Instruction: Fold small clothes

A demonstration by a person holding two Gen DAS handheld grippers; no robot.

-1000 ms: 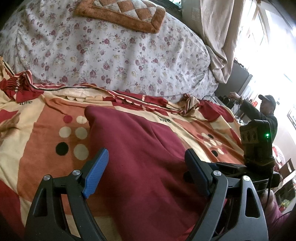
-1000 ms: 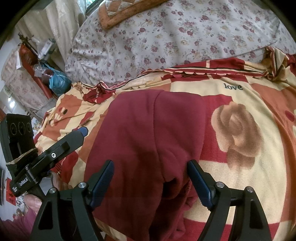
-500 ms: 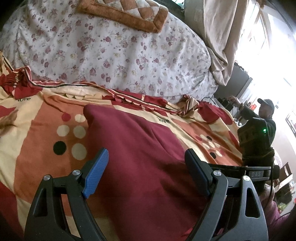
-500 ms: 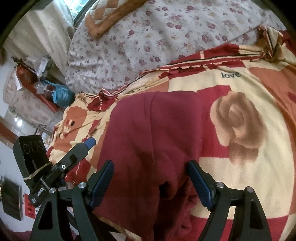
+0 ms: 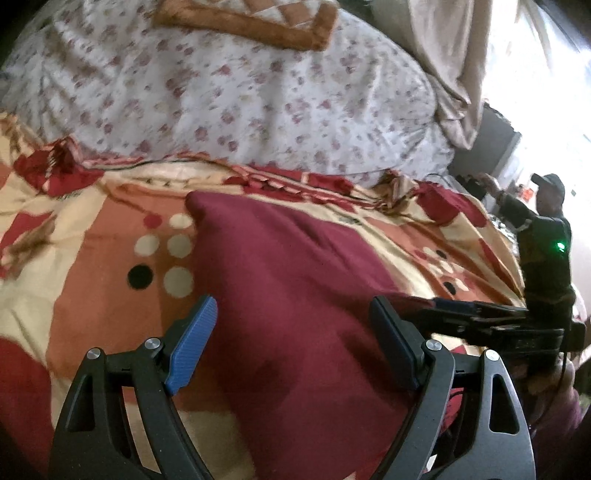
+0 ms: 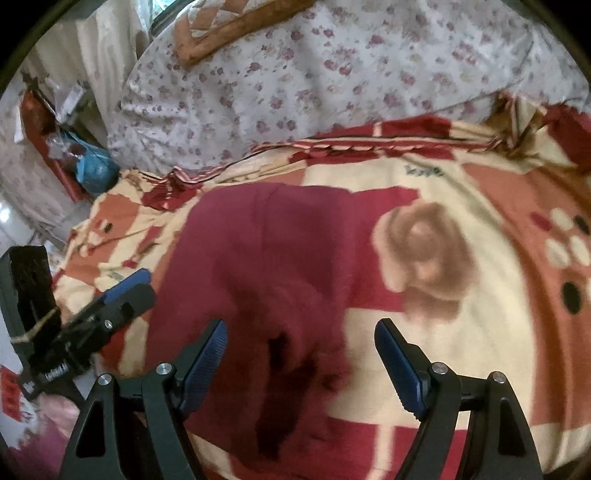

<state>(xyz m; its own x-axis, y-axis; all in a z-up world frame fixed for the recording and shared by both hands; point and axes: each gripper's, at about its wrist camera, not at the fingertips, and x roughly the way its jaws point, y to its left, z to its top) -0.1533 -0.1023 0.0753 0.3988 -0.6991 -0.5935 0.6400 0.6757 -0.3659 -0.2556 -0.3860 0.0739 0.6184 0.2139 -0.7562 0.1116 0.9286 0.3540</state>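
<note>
Claws first: my left gripper (image 5: 291, 343) and my right gripper (image 6: 301, 363) both stand wide apart, hovering over one maroon garment (image 5: 295, 295) and pinching nothing. That garment lies spread on the patterned blanket (image 5: 92, 288), its nearest part bunched and shadowed between my right fingers (image 6: 397, 363). Beyond the blanket's far hem rises one floral quilt (image 5: 240, 92), with one brown quilted cushion (image 5: 258, 22) on top. Off the bed's side sits one blue bag (image 6: 92, 170); its contents I cannot make out.
</note>
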